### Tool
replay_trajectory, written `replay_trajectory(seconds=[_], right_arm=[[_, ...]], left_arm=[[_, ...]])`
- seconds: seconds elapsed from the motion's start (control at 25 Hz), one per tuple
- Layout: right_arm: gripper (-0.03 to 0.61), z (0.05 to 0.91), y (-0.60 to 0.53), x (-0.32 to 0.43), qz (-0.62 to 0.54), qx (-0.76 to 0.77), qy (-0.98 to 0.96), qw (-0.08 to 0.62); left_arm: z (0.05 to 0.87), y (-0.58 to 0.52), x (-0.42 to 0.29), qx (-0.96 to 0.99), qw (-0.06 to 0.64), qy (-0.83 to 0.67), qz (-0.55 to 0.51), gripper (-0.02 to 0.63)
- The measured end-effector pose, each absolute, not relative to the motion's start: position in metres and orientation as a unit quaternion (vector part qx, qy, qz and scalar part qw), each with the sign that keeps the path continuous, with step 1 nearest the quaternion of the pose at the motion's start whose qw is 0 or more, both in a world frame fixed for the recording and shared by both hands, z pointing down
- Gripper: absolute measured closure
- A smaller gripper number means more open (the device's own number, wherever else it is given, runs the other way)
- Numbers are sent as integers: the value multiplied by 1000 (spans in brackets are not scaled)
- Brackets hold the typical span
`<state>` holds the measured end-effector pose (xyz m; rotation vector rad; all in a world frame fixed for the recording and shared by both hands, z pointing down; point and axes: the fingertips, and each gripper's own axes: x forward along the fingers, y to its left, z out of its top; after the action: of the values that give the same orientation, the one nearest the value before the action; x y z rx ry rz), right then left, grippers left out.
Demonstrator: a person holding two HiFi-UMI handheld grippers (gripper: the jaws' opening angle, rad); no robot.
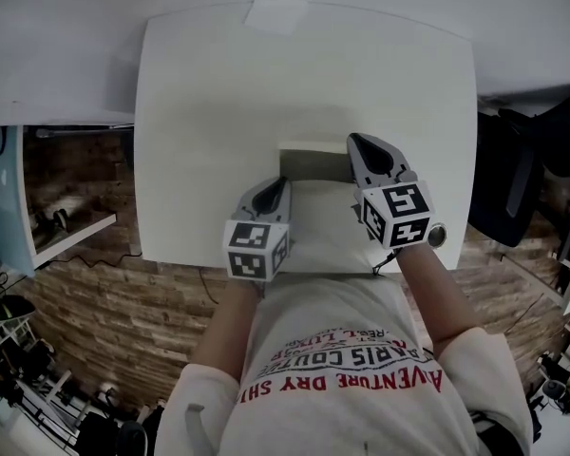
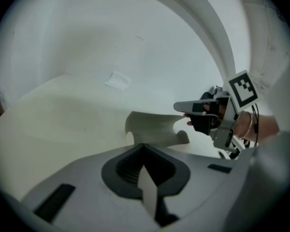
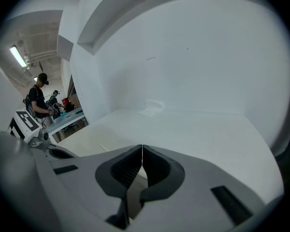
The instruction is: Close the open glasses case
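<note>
A grey glasses case [image 1: 313, 164] lies on the white surface [image 1: 218, 93]. The left gripper [image 1: 277, 186] and the right gripper [image 1: 359, 144] sit at either end, jaws pressed together, holding nothing. The case looks still open, so the closing remains to be done.

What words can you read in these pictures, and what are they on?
"AVENTURE DRY SH": red, upside down, on the person's shirt; both ends cut off.
"ARIS COUT": next shirt line, only partly readable.
Smallest shirt line: too blurred to read.
Marker cubes: square patterns only, no words.
</note>
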<state>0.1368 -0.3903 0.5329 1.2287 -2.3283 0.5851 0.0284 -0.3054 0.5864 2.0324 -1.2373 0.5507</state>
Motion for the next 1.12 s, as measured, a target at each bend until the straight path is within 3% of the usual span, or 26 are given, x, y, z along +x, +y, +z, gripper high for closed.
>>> replay_trajectory(seconds=[1.12], right_arm=[[566, 551, -345, 138, 234, 443, -837, 218]], left_arm=[[593, -293, 37, 776, 360, -467, 223, 615]])
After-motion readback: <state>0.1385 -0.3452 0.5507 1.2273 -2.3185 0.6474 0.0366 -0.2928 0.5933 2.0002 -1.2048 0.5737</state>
